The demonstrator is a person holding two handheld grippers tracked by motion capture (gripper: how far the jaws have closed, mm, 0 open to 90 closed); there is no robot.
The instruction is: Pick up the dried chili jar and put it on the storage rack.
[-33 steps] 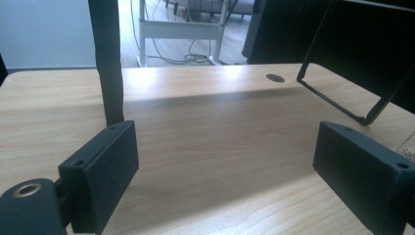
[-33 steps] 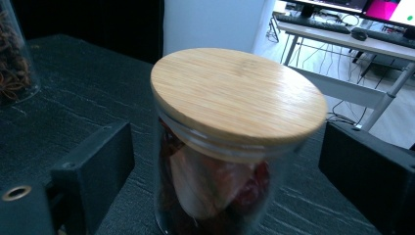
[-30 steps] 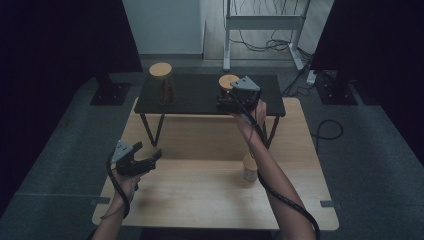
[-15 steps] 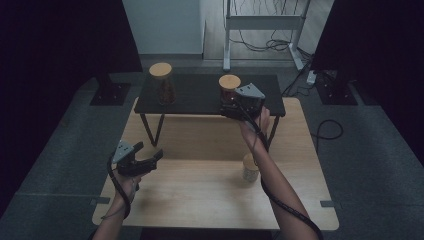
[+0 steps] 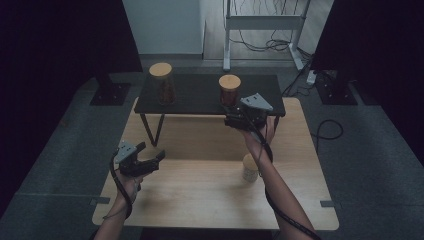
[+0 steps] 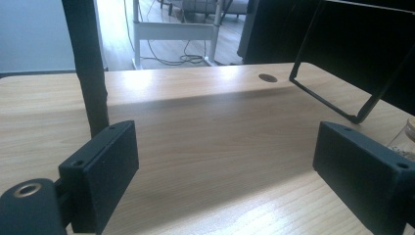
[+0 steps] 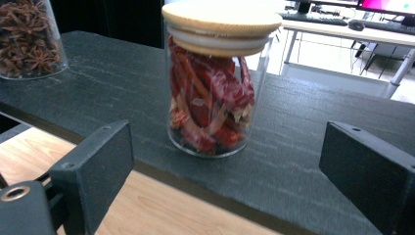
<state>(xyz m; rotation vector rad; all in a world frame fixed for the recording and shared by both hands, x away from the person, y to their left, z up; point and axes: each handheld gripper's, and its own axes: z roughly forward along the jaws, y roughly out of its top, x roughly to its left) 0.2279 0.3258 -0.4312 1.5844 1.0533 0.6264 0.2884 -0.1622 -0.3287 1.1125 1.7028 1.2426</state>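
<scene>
A glass jar of red chillies (image 5: 229,90) (image 7: 213,83) with a wooden lid stands on the low black shelf (image 5: 200,97) (image 7: 303,161). My right gripper (image 5: 234,120) (image 7: 225,166) hovers at the shelf's front edge, just short of that jar. It is open, its jaws have just been opening, and nothing lies between them. A jar of star anise (image 5: 162,82) (image 7: 27,39) stands at the shelf's left. My left gripper (image 5: 152,161) (image 6: 225,166) is held open over the wooden table (image 5: 200,195) at the left, with nothing in it.
A small pale jar (image 5: 250,167) (image 6: 407,142) stands on the wooden table beside the right forearm. The shelf's black metal legs (image 6: 90,68) rise from the table ahead of the left gripper. Dark stands and cables flank the table on the floor.
My right gripper has drawn back from the chilli jar toward the shelf's front edge and sunk a little; the jar stays on the shelf. The left gripper has kept still.
</scene>
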